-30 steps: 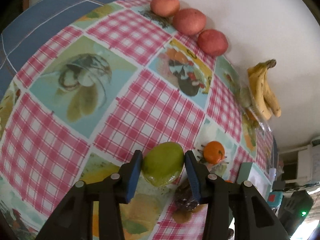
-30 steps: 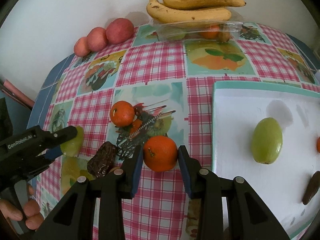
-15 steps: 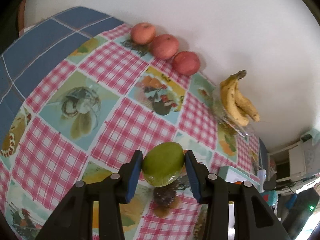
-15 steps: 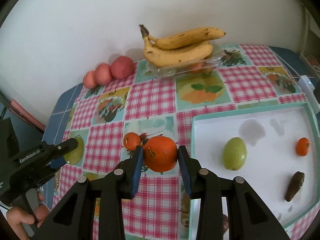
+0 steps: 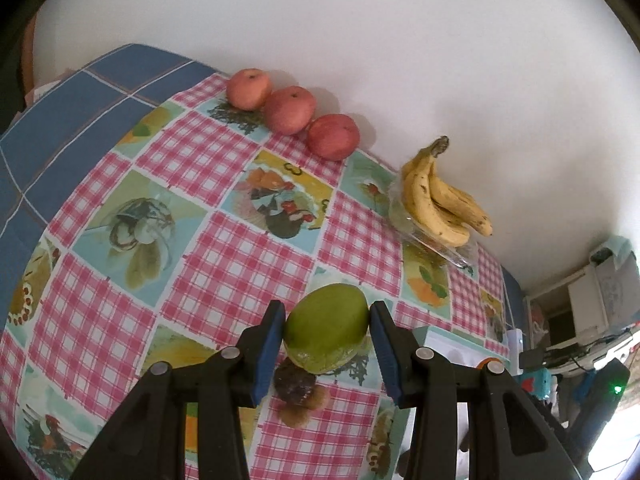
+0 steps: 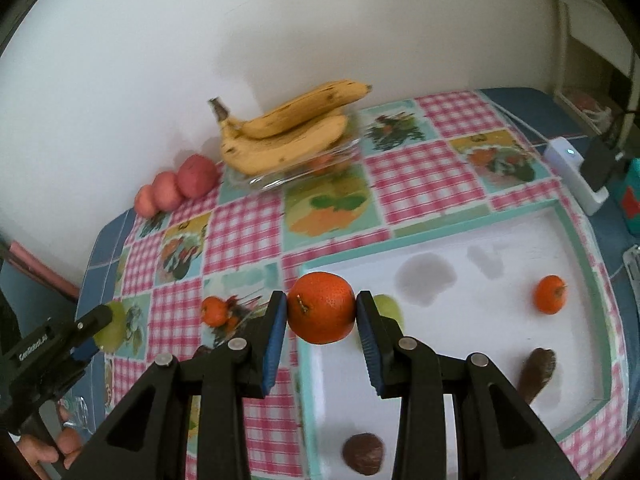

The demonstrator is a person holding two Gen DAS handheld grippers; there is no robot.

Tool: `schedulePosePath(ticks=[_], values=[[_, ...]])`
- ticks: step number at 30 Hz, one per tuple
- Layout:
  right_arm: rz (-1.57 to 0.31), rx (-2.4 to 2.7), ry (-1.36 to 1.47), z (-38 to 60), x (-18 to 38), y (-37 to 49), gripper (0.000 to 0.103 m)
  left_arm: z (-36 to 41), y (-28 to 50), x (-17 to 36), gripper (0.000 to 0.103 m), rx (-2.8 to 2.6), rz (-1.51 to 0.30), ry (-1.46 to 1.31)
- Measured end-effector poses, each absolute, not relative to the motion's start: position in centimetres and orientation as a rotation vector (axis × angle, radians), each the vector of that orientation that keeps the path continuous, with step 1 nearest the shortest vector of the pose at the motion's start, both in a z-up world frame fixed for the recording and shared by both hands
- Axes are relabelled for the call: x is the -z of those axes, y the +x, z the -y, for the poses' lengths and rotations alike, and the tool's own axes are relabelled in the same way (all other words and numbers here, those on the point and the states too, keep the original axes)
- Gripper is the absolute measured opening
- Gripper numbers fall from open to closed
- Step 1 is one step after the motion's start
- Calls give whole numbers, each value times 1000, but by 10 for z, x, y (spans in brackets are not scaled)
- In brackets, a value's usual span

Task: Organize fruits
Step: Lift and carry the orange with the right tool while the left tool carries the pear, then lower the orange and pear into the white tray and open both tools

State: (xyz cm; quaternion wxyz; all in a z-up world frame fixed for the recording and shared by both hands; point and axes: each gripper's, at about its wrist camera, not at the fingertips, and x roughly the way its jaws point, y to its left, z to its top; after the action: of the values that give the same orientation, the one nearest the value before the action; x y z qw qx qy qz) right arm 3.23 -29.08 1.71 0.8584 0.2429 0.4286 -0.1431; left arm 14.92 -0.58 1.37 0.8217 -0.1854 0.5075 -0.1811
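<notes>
Both grippers have risen from the tabletop (image 5: pixel 224 264) since a second ago, each carrying its fruit. Left gripper (image 5: pixel 327 336) is clamped on a green mango (image 5: pixel 326 332), held above a dark date (image 5: pixel 294 386) on the checked cloth. Right gripper (image 6: pixel 321 316) is clamped on an orange (image 6: pixel 321 307) over the near-left edge of the white tray (image 6: pixel 576 240), which holds a small orange (image 6: pixel 551 294), a green fruit (image 6: pixel 388 308) and two dates.

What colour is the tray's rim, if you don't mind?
The tray's rim is teal around a white floor, clearest in the right wrist view.
</notes>
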Motion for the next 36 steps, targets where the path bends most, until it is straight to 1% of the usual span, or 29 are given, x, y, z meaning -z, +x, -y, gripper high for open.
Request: schedulePosePath(ticks=[10, 17, 26, 36], values=[[-881, 454, 563, 352, -16, -2, 37, 34, 139, -19, 46, 433, -1082, -354], [-861, 542, 625, 388, -13, -30, 37, 67, 125, -18, 46, 497, -1104, -308], [-829, 583, 697, 414, -11, -51, 37, 123, 98, -14, 46, 597, -1134, -193], [-804, 607, 687, 422, -19, -63, 37, 173, 67, -6, 46, 680, -1152, -53]])
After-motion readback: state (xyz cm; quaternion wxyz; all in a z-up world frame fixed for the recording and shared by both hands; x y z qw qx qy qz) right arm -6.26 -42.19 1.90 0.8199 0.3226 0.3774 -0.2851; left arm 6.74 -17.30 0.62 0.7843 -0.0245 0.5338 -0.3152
